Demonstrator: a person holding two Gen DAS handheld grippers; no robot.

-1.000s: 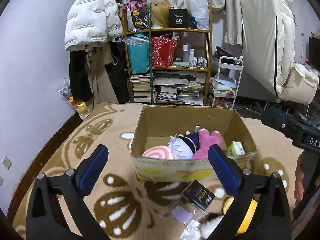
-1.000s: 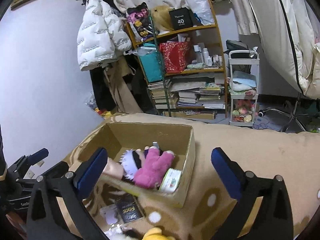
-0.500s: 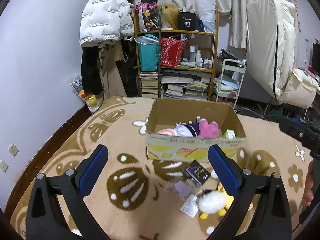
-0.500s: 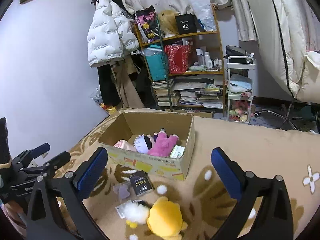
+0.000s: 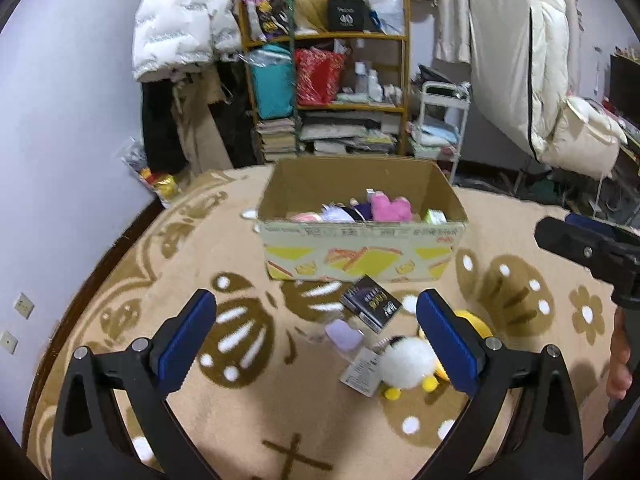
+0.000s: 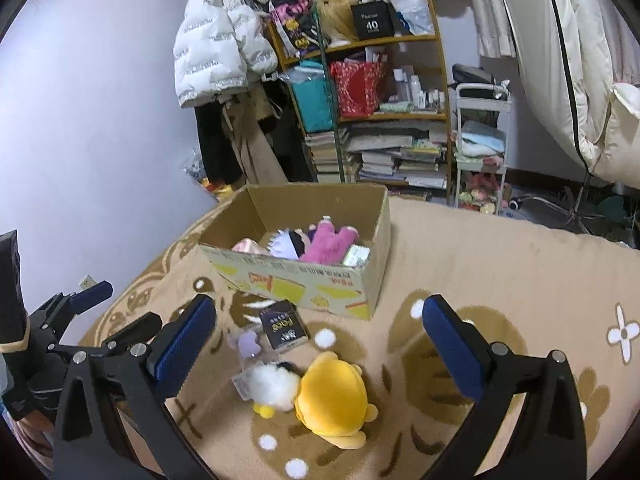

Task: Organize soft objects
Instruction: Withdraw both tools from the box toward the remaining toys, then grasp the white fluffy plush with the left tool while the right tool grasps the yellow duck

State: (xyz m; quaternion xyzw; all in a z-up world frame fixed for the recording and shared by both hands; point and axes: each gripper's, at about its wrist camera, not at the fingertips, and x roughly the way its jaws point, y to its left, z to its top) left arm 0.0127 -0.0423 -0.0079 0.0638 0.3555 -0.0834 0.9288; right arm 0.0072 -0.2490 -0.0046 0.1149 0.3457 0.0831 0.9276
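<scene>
Two plush toys lie loose on the patterned beige rug (image 6: 500,264): a rounded yellow fleece toy (image 6: 334,394) touching a fluffy white one with yellow feet (image 6: 272,386). Both sit just short of the open cardboard box (image 6: 372,280), which already holds a pink plush (image 6: 328,242). The yellow toy lies ahead of and between the right tongs (image 6: 320,344), long axis pointing roughly toward the box; in the left view it is tucked behind the right-hand finger of the left tongs (image 5: 316,342). The right tongs seem better placed. Both tongs are spread wide, holding nothing.
</scene>
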